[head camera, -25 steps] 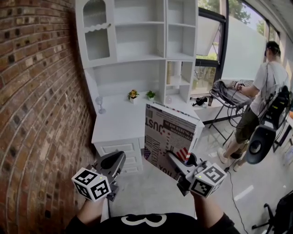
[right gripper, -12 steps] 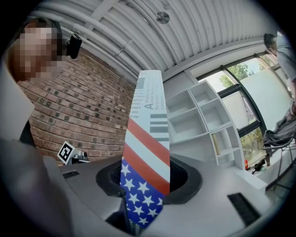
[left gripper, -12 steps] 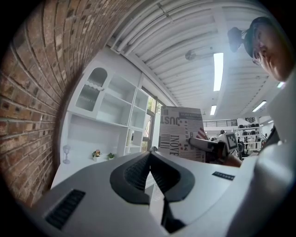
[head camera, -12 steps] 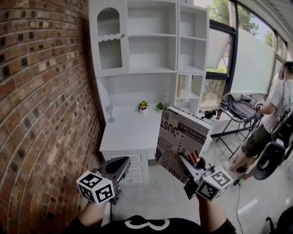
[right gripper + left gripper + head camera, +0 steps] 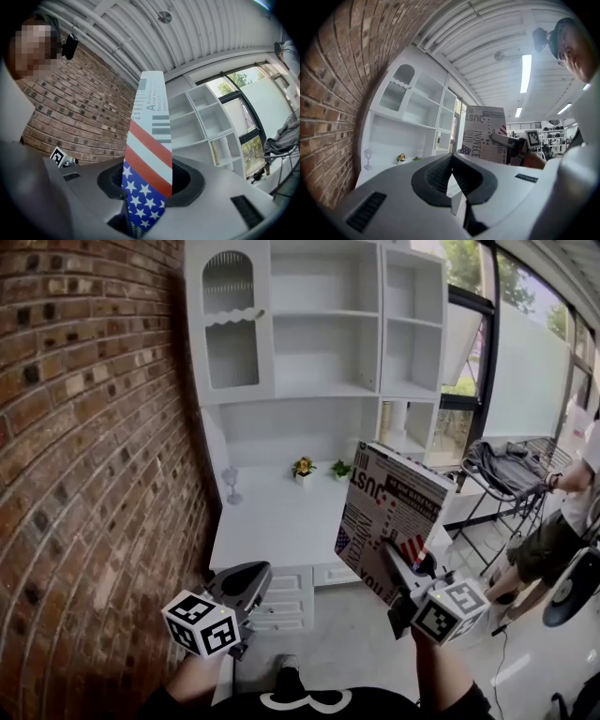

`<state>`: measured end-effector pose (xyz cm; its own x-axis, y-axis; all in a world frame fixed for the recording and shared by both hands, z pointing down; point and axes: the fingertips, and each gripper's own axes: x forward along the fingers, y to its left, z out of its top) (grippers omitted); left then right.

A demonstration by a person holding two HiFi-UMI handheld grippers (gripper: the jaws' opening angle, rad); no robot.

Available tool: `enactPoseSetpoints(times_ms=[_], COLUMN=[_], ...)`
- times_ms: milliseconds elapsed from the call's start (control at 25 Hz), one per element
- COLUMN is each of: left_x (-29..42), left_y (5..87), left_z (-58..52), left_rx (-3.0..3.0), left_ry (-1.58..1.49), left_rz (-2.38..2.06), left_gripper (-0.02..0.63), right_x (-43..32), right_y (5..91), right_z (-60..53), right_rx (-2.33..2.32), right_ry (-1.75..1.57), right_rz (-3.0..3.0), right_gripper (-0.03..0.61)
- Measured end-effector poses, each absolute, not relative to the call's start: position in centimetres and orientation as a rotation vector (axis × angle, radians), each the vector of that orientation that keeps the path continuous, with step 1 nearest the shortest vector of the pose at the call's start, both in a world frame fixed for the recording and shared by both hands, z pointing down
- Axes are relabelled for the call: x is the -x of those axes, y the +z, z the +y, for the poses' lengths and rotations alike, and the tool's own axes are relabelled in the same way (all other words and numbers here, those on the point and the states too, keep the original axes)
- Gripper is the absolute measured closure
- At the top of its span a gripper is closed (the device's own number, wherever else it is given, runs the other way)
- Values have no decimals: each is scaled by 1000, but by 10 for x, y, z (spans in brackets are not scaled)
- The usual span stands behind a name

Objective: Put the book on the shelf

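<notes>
A book [image 5: 392, 517] with a black-and-white lettered cover and a stars-and-stripes spine [image 5: 149, 164] stands upright in my right gripper [image 5: 401, 563], which is shut on its lower edge. The book is held in the air in front of the white shelf unit [image 5: 323, 343], at about the height of the desk top. The left gripper view catches the book [image 5: 484, 133] off to its right. My left gripper [image 5: 246, 579] hangs low at the left near the brick wall, its jaws shut with nothing between them [image 5: 452, 171].
The shelf unit has several bare compartments [image 5: 326, 354] and an arched glass door [image 5: 231, 324]. Below it is a white desk [image 5: 272, 521] with two small potted plants [image 5: 303, 468] and a glass [image 5: 232, 486]. A brick wall [image 5: 84, 446] runs along the left. A person [image 5: 553, 531] stands at right.
The view has drawn closer to the shelf unit and shifted right. The book has risen slightly in my right gripper. The left gripper kept its place.
</notes>
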<state>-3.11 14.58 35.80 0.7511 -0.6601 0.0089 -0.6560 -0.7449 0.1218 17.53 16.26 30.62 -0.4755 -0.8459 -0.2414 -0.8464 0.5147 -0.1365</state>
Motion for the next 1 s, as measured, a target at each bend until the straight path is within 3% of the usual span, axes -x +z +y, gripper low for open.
enactPoseSetpoints(times_ms=[1000], left_x=[82], left_y=[346], left_z=[-212], left_rx=[-2838], left_ry=[-100], left_rz=[-1012], left_gripper=[614], right_x=[-140], right_y=[209], right_z=[-168], right_rx=[1560], right_ry=[244], right_rz=[2373], right_gripper=[417])
